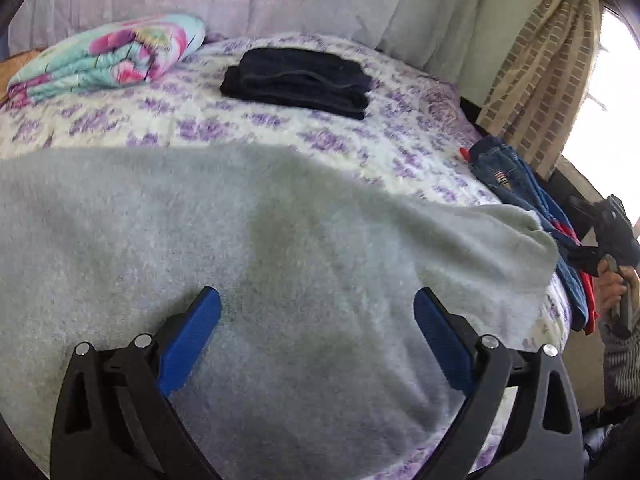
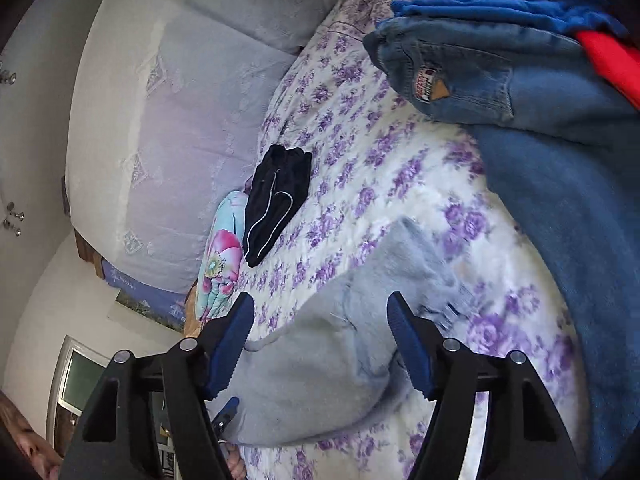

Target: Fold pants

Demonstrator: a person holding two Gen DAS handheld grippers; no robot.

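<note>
On the bed: my grey pants (image 1: 260, 248) lie spread over the purple-flowered bedspread (image 1: 360, 140).
Left view only: my right hand (image 1: 614, 294) at the bed's edge, and the checked curtain (image 1: 536, 72).
Right view only: the white piping on the folded black garment (image 2: 276, 204), plus the jeans' patch (image 2: 430, 86).
Left tool (image 1: 318, 320): wide open, low over the grey fleece, gripping nothing.
Right tool (image 2: 320, 340): wide open, tilted sideways above the pants' bunched end.

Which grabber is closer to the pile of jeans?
Right. The right gripper hangs over the grey pants beside the jeans pile; the left gripper is farther across the pants.
</note>
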